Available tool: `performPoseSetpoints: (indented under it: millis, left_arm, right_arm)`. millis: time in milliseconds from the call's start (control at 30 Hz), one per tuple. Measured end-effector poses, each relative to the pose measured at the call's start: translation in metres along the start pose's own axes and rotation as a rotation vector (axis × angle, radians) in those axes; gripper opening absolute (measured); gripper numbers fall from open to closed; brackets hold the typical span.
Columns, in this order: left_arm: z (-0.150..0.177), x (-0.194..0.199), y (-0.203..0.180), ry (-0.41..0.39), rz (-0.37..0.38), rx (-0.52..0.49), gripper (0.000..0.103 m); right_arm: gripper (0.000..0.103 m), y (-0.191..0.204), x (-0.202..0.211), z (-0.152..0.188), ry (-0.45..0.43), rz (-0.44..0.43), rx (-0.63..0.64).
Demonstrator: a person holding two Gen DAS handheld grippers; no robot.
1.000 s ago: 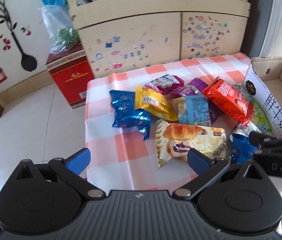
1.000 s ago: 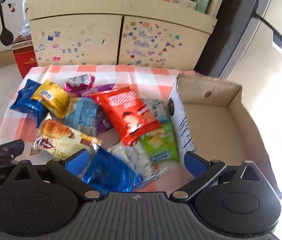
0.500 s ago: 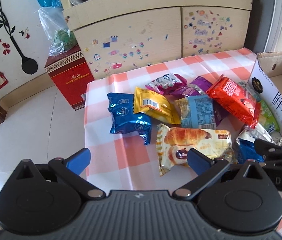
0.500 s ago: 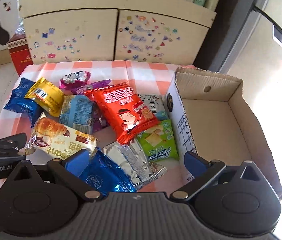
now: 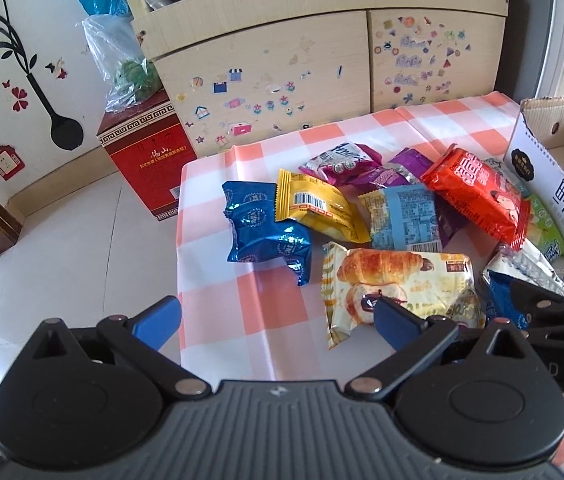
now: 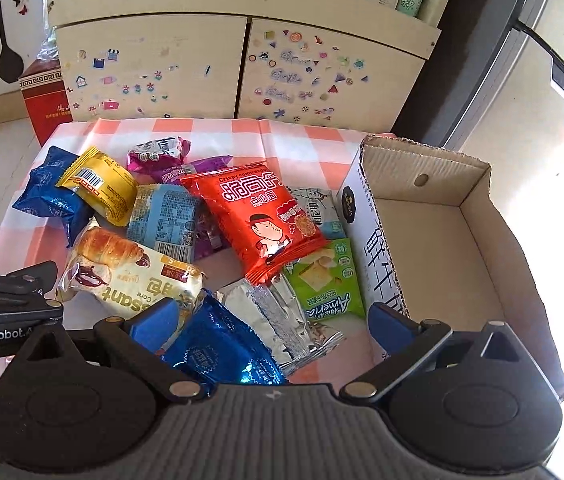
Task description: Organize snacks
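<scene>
Left wrist view: the left gripper (image 5: pixel 278 316) hovered, jaws spread wide and empty, over the near edge of the checked tablecloth (image 5: pixel 242 304). Glossy crinkled snack packets (image 5: pixel 361 216) lay heaped mid-table, a croissant packet (image 5: pixel 397 280) nearest.

Right wrist view: the right gripper (image 6: pixel 274 320) gaped wide too, gripping nothing, above a shiny blue foil packet (image 6: pixel 222 352) and a silver one (image 6: pixel 278 316). The corrugated cardboard box (image 6: pixel 429 168) at the right edge sat empty.

- Bright daylight came from the right; the tall window (image 6: pixel 541 80) was blown out white.
- Glare sat on the pale tiled floor (image 5: pixel 42 260) and the crinkled blue foil packet (image 6: pixel 222 354).
- Both views were sharp, with fisheye bending at the edges.
</scene>
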State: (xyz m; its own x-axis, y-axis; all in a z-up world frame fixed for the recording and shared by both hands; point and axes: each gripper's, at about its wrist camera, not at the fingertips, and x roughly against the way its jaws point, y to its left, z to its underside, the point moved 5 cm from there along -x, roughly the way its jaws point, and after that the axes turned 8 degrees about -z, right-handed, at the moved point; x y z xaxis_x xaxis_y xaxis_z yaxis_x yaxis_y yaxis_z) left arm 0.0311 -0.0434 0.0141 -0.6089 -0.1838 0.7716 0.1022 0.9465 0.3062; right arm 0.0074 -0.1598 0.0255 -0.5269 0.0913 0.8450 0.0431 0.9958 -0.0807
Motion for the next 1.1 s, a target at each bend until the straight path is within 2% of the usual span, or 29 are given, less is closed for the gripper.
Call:
performPoseSetpoints:
  millis: [800, 1100]
  left_arm:
    - [0.007, -0.004, -0.001, 0.005, -0.006, 0.000, 0.101]
    - [0.010, -0.005, 0.002, 0.013, 0.001, 0.017, 0.100]
  right_arm:
    - [0.103, 0.006, -0.003, 0.002, 0.000, 0.019, 0.037]
    - [0.103, 0.006, -0.005, 0.004, 0.002, -0.023, 0.012]
